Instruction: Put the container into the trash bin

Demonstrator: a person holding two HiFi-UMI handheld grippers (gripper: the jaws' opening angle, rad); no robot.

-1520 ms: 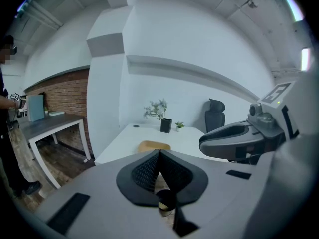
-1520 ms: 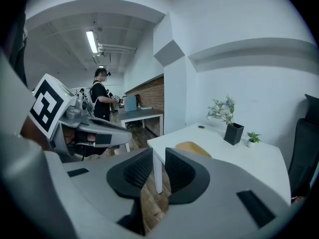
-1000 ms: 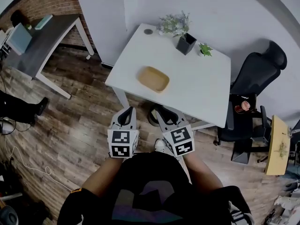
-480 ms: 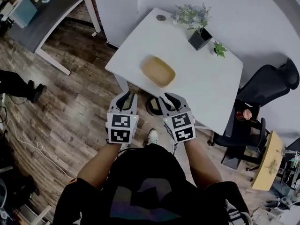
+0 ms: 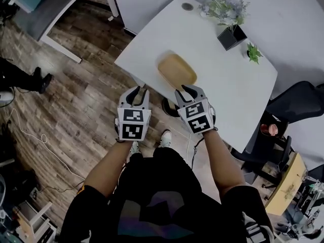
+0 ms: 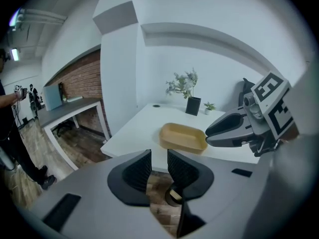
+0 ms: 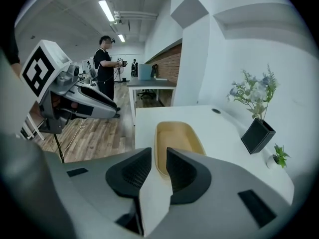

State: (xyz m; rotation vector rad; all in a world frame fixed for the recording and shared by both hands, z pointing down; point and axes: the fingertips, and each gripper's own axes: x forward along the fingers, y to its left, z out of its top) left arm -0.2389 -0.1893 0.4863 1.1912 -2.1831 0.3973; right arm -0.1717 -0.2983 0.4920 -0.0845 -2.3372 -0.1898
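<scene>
- Head view: the tan container (image 5: 176,70) lies on the white table (image 5: 228,103), near its front edge. The left gripper (image 5: 134,92) and right gripper (image 5: 188,89) are held at that edge, apart from the container. A dark round bin (image 5: 168,108) (partly hidden) sits under the table.
- Left gripper view: its jaws are narrowly apart and opening, with nothing between them. The container rests on the table beyond.
- Right gripper view: its jaws are narrowly apart, opening and empty. The container lies on the table just ahead.

Tan container (image 5: 176,70), white table (image 5: 230,92), brown wood-grain floor (image 5: 76,118), black plant pot (image 5: 232,37), small green plant (image 5: 253,52)
</scene>
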